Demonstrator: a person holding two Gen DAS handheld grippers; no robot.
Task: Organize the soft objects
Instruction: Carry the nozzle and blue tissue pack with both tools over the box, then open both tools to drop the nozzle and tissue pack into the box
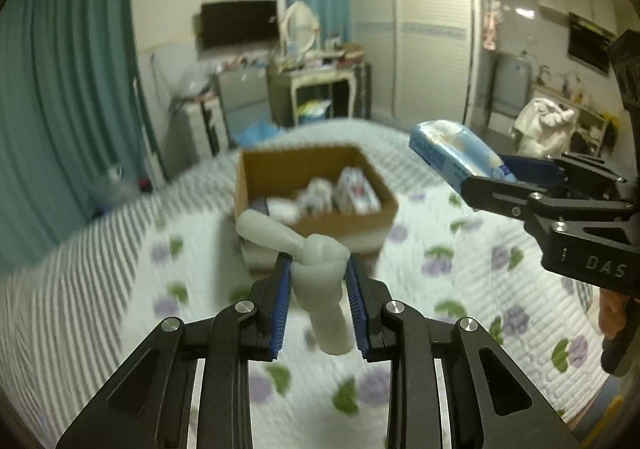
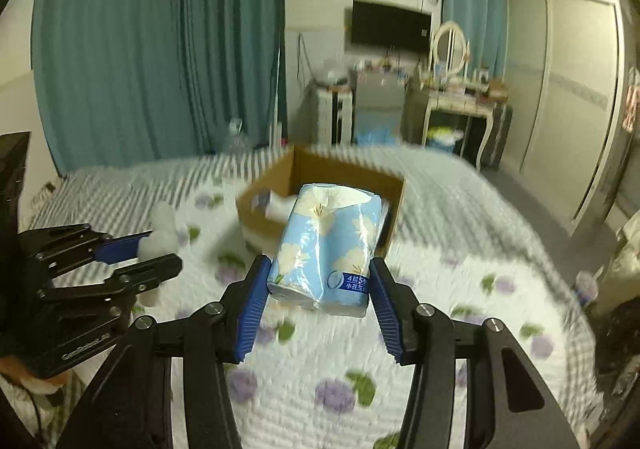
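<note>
My left gripper [image 1: 318, 269] is shut on a pale grey soft toy [image 1: 316, 281] and holds it above the quilt, short of a brown cardboard box [image 1: 276, 165] that holds several soft packs. My right gripper [image 2: 320, 267] is shut on a blue flowered tissue pack [image 2: 328, 245] and holds it in the air near the box [image 2: 344, 169]. In the left wrist view the right gripper [image 1: 476, 179] with the pack [image 1: 452, 149] is at the right. In the right wrist view the left gripper [image 2: 160, 249] with the white toy [image 2: 162, 229] is at the left.
The bed's white quilt with purple flowers [image 1: 440, 289] fills the foreground. Behind it stand teal curtains [image 2: 140, 49], a dressing table with a mirror [image 2: 452, 89], a wall television [image 2: 390, 27] and a white wardrobe [image 2: 568, 97].
</note>
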